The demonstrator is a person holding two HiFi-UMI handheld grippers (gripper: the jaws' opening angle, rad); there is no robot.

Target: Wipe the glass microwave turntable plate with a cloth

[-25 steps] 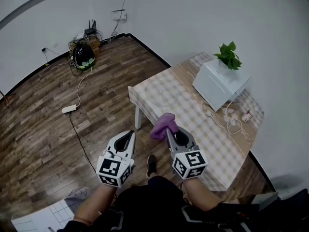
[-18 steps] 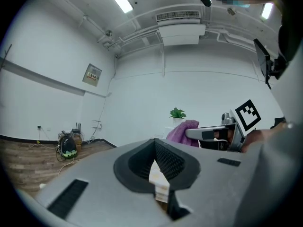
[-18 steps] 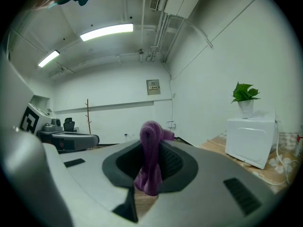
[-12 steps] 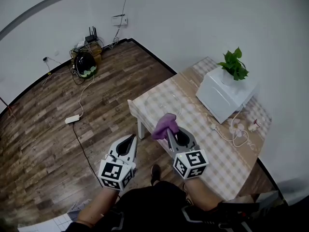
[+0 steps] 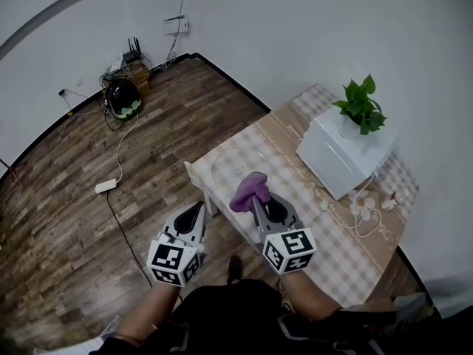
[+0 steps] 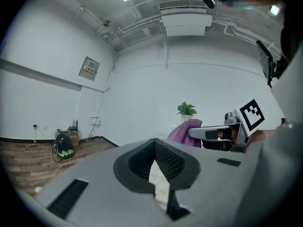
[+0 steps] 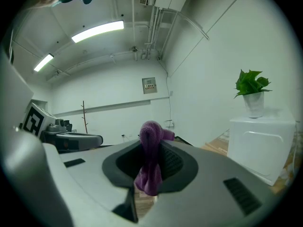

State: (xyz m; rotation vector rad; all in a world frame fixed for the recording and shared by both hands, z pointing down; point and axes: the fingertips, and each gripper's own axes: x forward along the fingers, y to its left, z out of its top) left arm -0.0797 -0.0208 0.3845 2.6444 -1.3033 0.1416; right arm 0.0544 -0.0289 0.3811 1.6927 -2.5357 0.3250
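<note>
The glass turntable plate [image 5: 233, 167] lies flat on the checked surface [image 5: 332, 228], near its left corner and well left of the white microwave [image 5: 336, 150] with the potted plant [image 5: 361, 102] on top. The right tongs [image 5: 255, 200] are closed on a bunched purple cloth [image 5: 247, 189], which sticks out past their tips and, from the head view, sits over the plate's near edge. I cannot tell whether it touches the glass. The left tongs [image 5: 198, 207] are closed on nothing and hang off the surface's near left side, over the wooden floor. By my judgement the cloth is ready but the wiping has not begun; the whole plate is left to do.
</note>
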